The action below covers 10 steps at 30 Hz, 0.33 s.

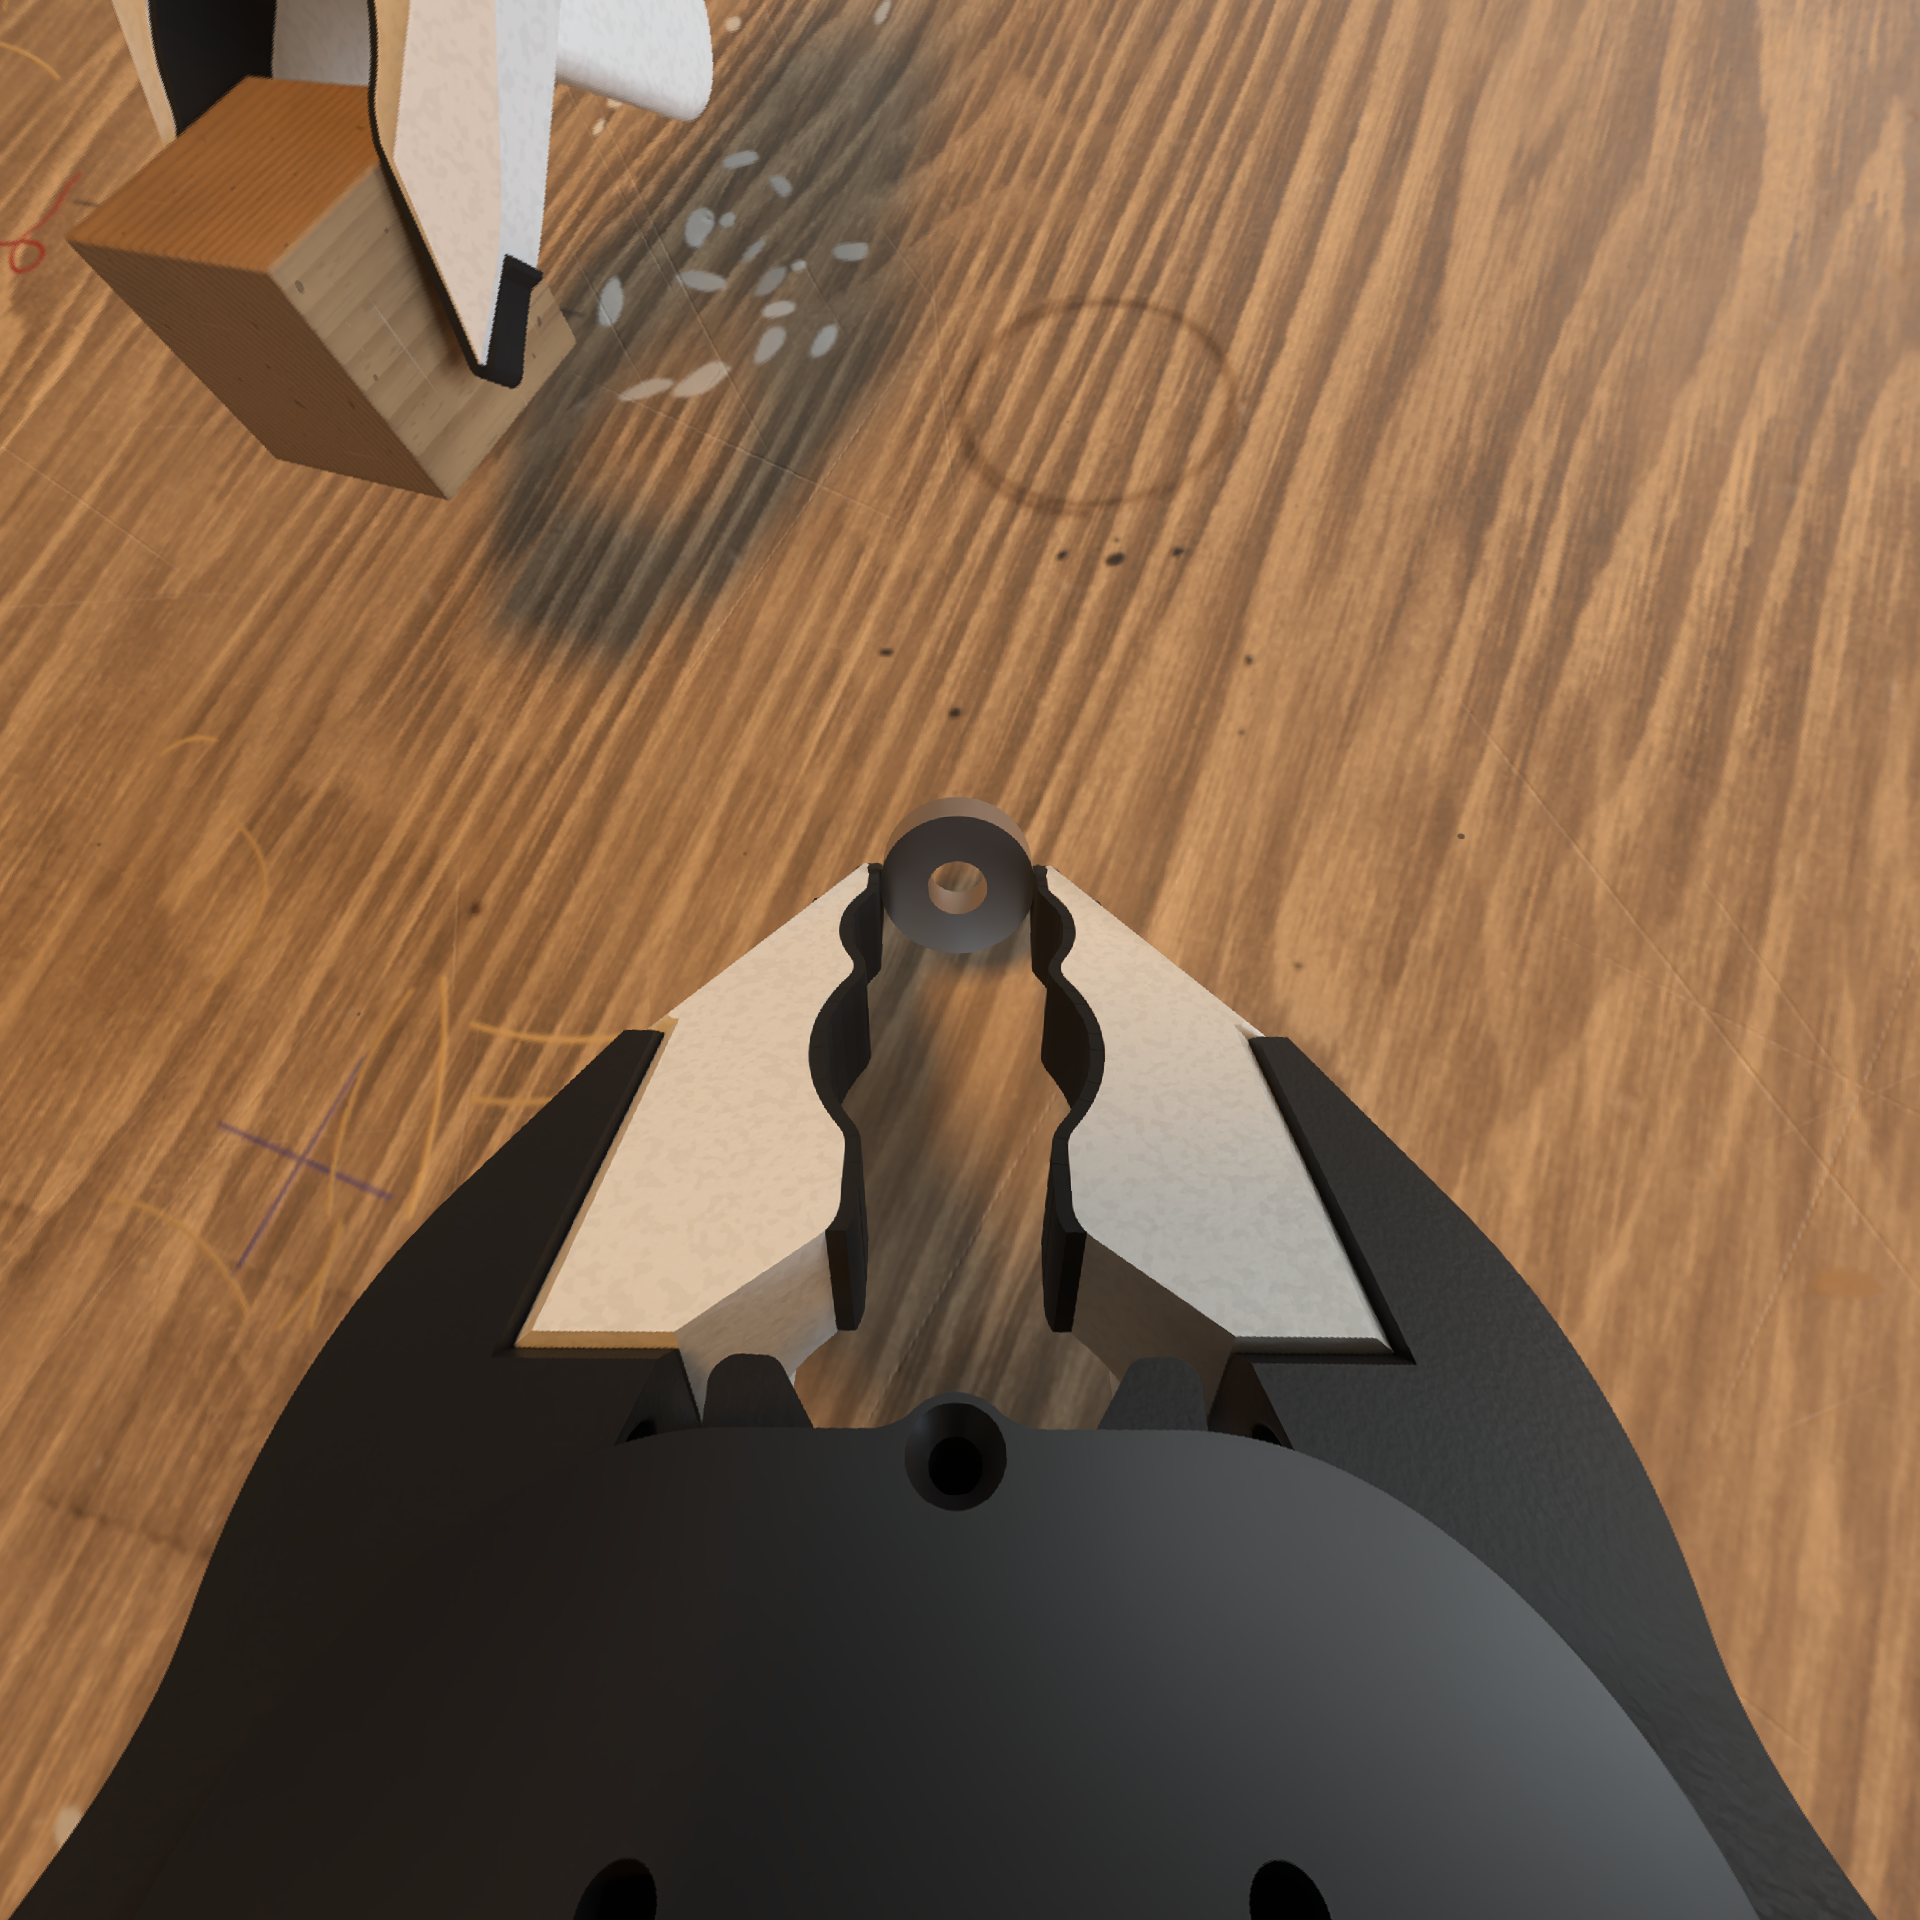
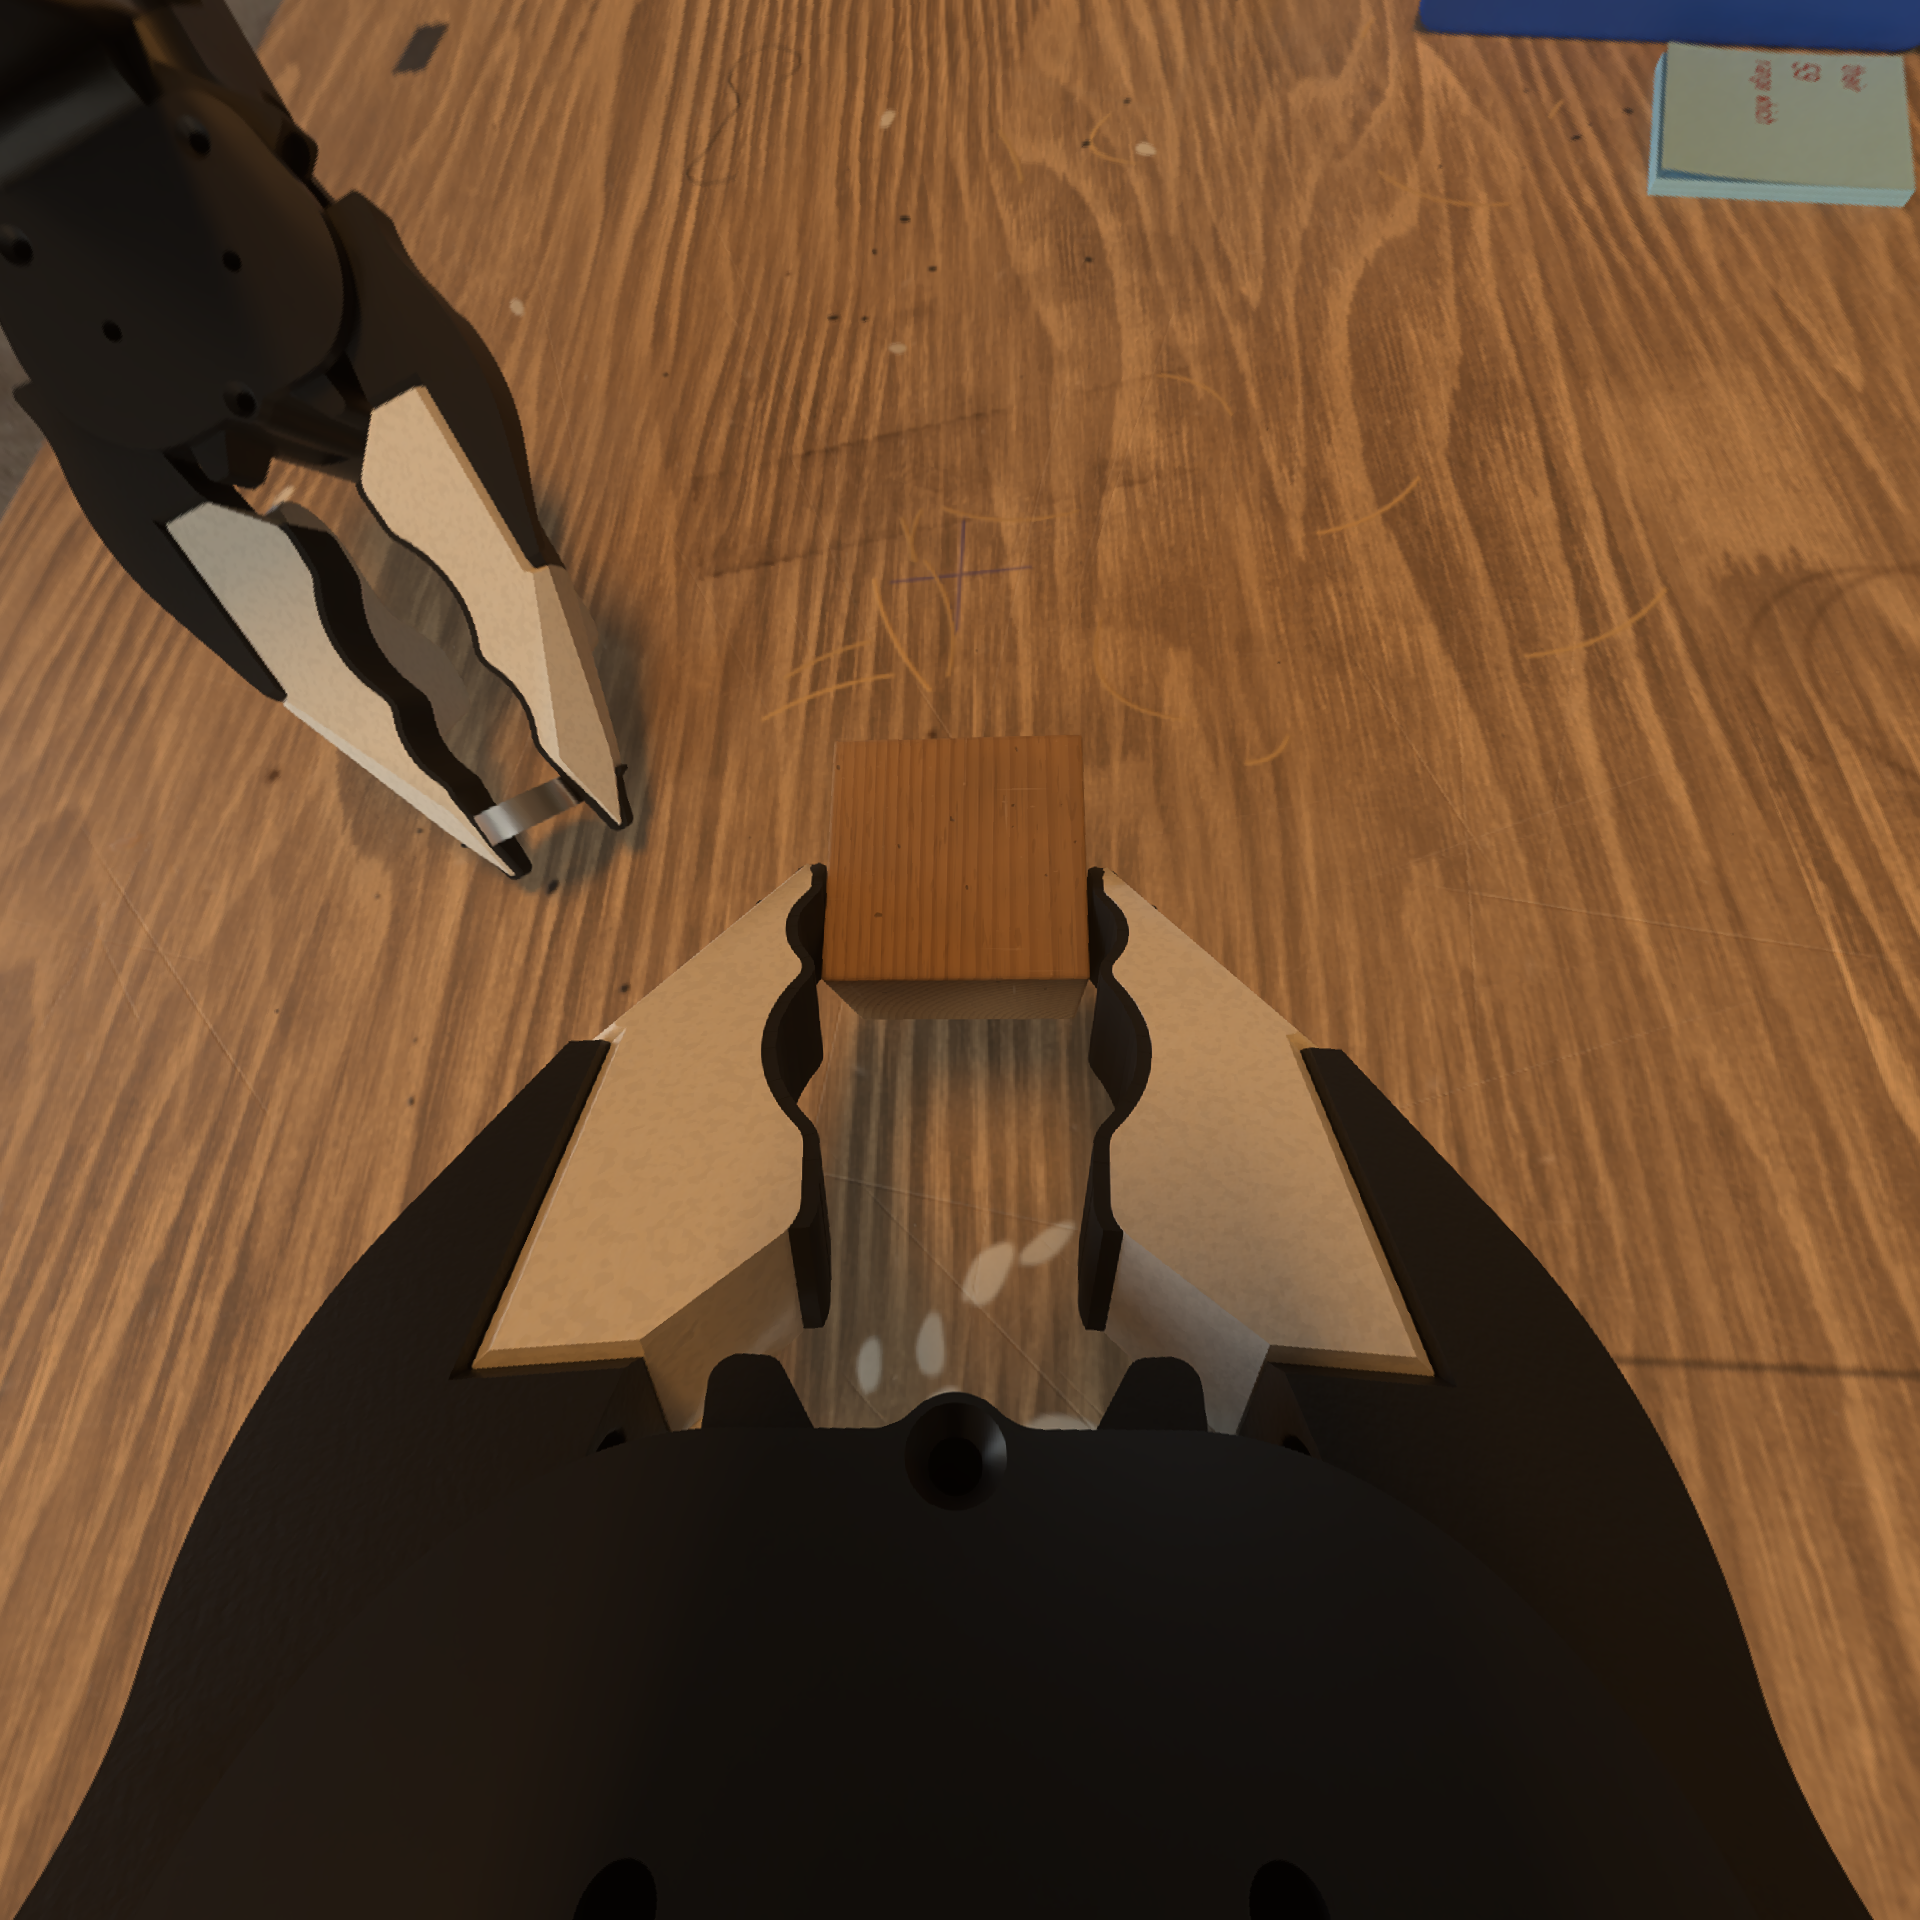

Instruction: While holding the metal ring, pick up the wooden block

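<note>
My left gripper [image 1: 956, 883] is shut on the small grey metal ring [image 1: 956, 894], held at the fingertips just above the wooden table. It also shows in the right wrist view [image 2: 566, 821] at the left, with the ring [image 2: 520, 812] between its tips. My right gripper [image 2: 954, 883] is shut on the wooden block [image 2: 956, 852], pads against both side faces. In the left wrist view the block [image 1: 281, 312] sits at the top left with the right gripper's fingers [image 1: 468, 177] around it. I cannot tell whether the block rests on the table or is raised.
The wooden table [image 1: 1455, 623] has a dark smear with white flecks [image 1: 727, 291] beside the block. A pale pad of notes [image 2: 1782, 125] and a blue edge [image 2: 1662, 16] lie at the far right in the right wrist view.
</note>
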Available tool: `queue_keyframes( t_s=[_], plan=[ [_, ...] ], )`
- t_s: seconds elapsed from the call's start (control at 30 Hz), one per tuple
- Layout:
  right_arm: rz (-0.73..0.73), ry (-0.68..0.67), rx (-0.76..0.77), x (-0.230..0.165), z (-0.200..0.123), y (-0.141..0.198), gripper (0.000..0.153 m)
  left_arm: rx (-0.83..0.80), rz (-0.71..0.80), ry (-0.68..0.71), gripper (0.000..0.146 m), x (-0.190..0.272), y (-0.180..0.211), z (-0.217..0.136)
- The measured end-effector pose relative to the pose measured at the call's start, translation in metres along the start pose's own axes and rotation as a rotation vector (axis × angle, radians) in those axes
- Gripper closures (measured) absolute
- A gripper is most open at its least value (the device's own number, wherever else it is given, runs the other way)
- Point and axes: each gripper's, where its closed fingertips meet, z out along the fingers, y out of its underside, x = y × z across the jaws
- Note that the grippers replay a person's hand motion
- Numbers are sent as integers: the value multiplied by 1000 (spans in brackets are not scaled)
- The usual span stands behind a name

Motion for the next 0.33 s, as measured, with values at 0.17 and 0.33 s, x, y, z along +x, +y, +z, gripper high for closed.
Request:
queue_keyframes(
  t_s=[0.17,0.33],
  plan=[
    [-49,18,-67,0,1,1,103,-1,-12,11,118,0,0,0],
    [-52,30,-80,0,1,2,103,-1,-13,12,118,0,0,0]
  ],
)
